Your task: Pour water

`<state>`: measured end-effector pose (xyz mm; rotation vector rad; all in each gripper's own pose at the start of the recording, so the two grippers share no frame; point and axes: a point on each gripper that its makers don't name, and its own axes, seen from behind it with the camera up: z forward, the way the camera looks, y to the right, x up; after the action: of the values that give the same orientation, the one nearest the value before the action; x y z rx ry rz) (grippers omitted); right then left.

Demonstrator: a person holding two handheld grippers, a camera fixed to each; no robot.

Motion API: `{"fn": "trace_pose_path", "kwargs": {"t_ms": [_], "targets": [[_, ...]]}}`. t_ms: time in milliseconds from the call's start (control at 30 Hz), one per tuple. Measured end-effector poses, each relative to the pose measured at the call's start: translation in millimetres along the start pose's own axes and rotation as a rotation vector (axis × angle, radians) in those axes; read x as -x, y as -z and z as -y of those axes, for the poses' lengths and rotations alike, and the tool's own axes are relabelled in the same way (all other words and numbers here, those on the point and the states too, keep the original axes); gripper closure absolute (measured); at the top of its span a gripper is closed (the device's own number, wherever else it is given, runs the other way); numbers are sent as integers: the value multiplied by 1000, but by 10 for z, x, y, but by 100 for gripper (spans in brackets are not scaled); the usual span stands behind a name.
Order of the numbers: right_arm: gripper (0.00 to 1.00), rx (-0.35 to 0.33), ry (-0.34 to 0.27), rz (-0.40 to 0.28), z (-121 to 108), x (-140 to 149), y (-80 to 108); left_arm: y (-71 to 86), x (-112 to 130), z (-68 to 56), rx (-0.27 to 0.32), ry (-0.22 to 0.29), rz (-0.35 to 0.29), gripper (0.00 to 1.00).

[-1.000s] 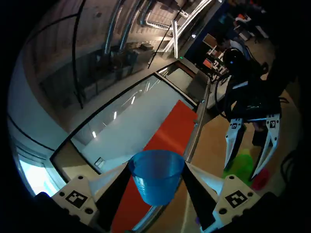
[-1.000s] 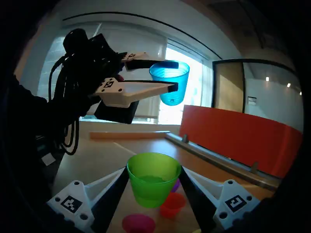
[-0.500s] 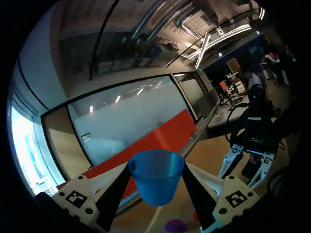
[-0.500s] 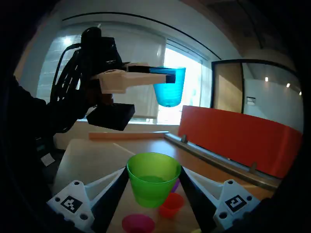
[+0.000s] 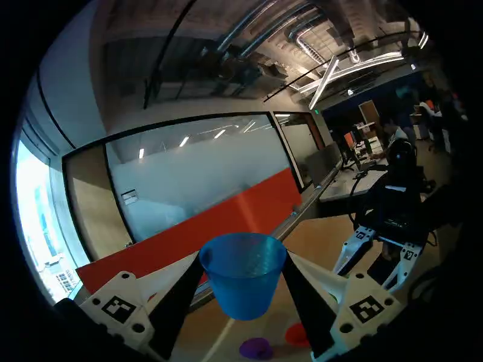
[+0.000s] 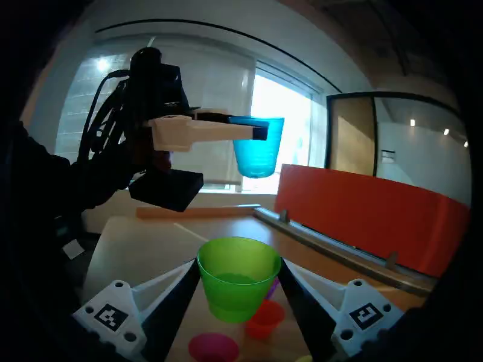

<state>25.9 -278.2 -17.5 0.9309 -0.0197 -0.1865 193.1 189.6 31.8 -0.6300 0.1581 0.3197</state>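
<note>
Here the blue cup (image 5: 243, 283) is gripped upright between the jaws of the left gripper (image 5: 242, 260), high above the tabletop (image 6: 139, 247). The green cup (image 6: 237, 289) is clamped by the right gripper (image 6: 239, 265), low over the near edge. Water may be spilled on the tabletop if the blue cup is tipped before it is brought over the green one

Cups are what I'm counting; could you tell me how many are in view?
5. The blue cup is in the left gripper, the green cup in the right gripper; the orange cup, pink cup and purple cup sit on the table below. Others may be hidden.
</note>
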Motion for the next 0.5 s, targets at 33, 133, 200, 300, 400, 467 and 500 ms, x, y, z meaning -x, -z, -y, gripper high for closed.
{"fn": "trace_pose_path", "kwargs": {"t_ms": [33,133,200,300,400,467,500], "targets": [[8,1,0,0,0,-5,0,-1,8,3,1,6,1,13],[8,3,-1,1,-2,-23,2,-7,48,24,0,24,7,13],[8,5,-3,2,-6,-36,8,-9,88,42,-3,36,14,13],[8,9,-5,4,-21,-54,29,-1,167,61,-5,55,30,13],[8,18,-9,8,-55,-57,64,19,250,55,-4,73,48,13],[8,24,-11,14,-85,-45,96,35,308,39,1,87,58,13],[8,27,-12,18,-99,-38,112,43,339,34,2,93,63,13]]}}
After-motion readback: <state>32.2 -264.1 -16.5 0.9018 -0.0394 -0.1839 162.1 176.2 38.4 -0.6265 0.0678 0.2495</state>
